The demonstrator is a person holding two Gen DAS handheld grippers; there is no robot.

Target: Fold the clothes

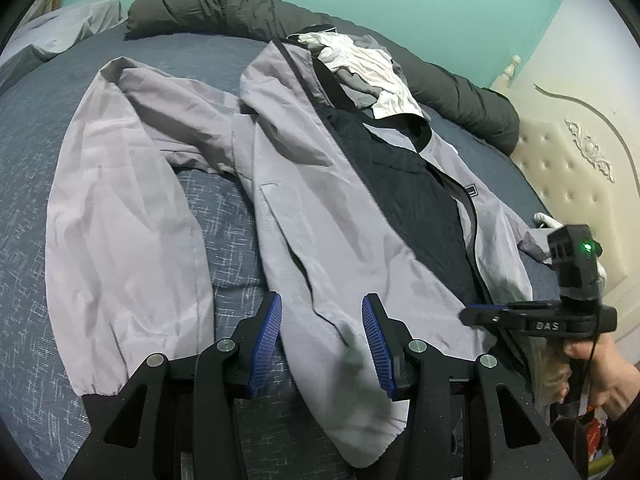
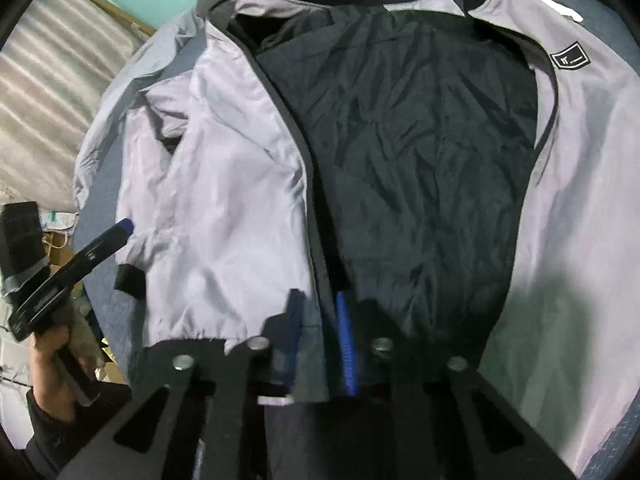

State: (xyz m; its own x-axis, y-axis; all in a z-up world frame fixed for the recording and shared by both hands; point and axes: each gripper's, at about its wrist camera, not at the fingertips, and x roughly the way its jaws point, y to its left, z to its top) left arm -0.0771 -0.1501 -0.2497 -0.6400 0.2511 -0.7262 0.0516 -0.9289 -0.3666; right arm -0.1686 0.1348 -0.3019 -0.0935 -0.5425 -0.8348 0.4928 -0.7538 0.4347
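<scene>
A pale lilac jacket (image 1: 328,208) lies open on the blue bed sheet (image 1: 36,140) with its black lining (image 2: 400,140) showing. One sleeve (image 1: 120,220) is spread out to the left. My left gripper (image 1: 322,340) is open over the jacket's lower hem, and the fabric lies flat between its blue pads (image 1: 266,344). It also shows from the side in the right wrist view, as the left gripper (image 2: 120,228) near the cuff. My right gripper (image 2: 320,328) is shut on the bottom of the jacket's black-trimmed front edge (image 2: 310,240). In the left wrist view the right gripper (image 1: 466,316) sits at the hem.
A dark quilt roll (image 1: 224,8) lies along the far side of the bed. A heap of white and grey clothes (image 1: 360,64) rests on the jacket's collar. A cream padded headboard (image 1: 572,168) stands at the right. A person's hand (image 1: 608,372) holds the right gripper.
</scene>
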